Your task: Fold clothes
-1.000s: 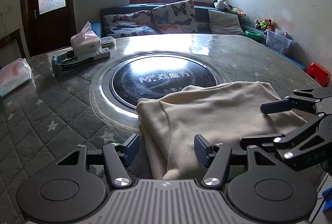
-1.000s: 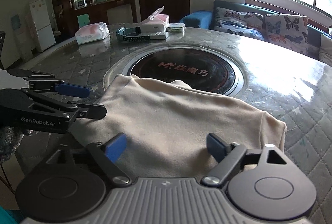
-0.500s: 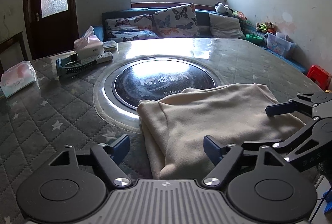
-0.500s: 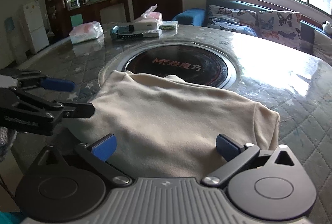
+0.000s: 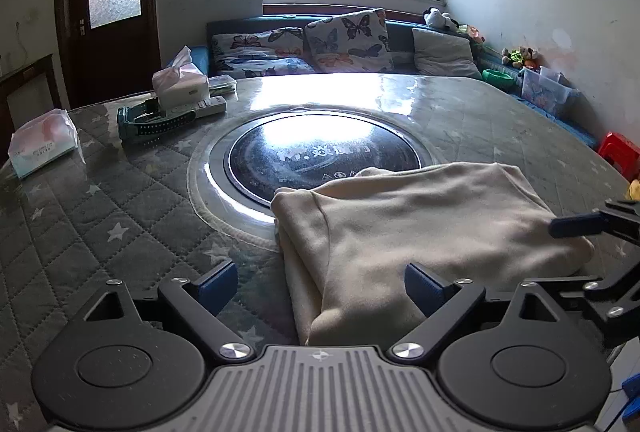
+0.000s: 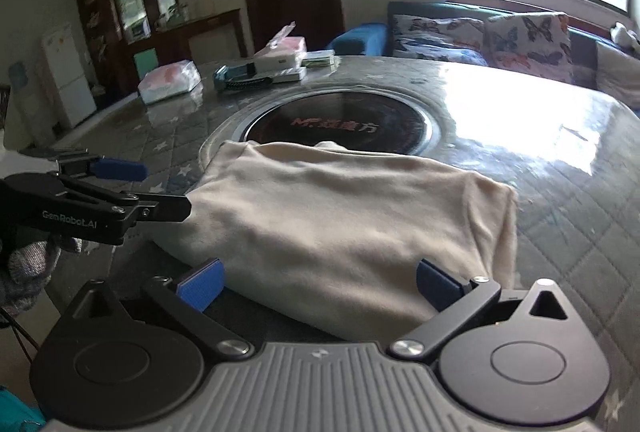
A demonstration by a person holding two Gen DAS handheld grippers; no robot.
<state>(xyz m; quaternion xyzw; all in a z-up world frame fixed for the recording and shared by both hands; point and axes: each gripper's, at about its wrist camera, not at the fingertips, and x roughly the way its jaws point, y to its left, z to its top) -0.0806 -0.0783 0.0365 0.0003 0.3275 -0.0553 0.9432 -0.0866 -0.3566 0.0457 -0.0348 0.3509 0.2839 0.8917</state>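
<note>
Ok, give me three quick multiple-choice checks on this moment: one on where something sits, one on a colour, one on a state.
1. Where does the far edge of the folded garment lie?
A. Over the rim of the dark round plate in the table
B. On the tissue box
C. Hanging off the table's far side

2. What colour are the pads on the gripper fingers?
A. Red
B. Blue
C. White

3. How is the right gripper?
A. Shut on the garment
B. Shut on nothing
C. Open, nothing pinched

Answers: 1 A, the cloth overlaps the plate's near rim. 2 B, both views show blue pads. 3 C, its jaws stand wide apart, clear of the cloth.
</note>
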